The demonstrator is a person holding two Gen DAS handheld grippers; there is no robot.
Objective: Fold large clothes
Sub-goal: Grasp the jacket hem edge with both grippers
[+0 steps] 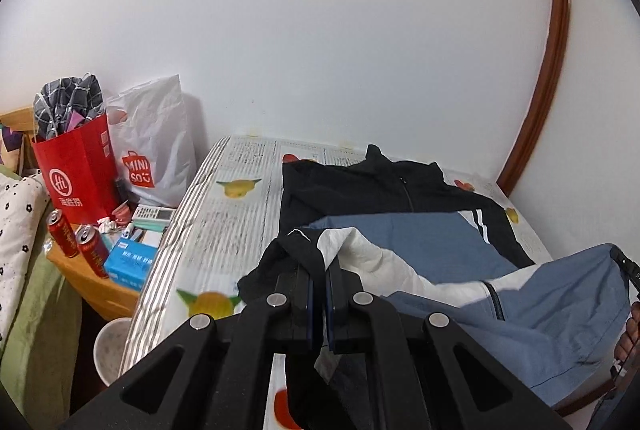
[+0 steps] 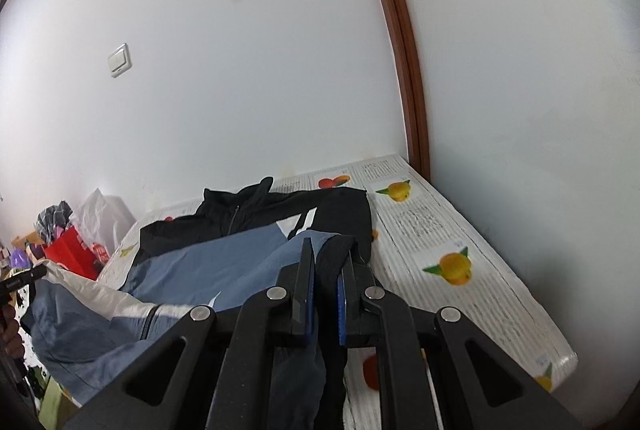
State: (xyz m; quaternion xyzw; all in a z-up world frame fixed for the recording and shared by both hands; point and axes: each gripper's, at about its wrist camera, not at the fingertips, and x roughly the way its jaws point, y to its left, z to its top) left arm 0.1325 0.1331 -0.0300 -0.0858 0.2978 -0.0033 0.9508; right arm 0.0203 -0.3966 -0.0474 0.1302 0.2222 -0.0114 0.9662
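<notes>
A large black, blue and white zip jacket [image 1: 400, 230] lies on the fruit-print table cover [image 1: 224, 213], collar toward the wall. My left gripper [image 1: 319, 270] is shut on the jacket's black and white hem at its left corner, lifted off the table. My right gripper [image 2: 326, 254] is shut on the blue and black hem at the right corner [image 2: 332, 242], also lifted. The raised lower part sags between the two grippers over the flat upper part [image 2: 208, 254].
A wall runs behind the table with a brown wooden door frame [image 1: 548, 69] at the right. Left of the table a wooden side table [image 1: 92, 282] holds a red bag [image 1: 76, 173], a white Miniso bag [image 1: 156, 153], two red cans [image 1: 76, 242] and a blue box.
</notes>
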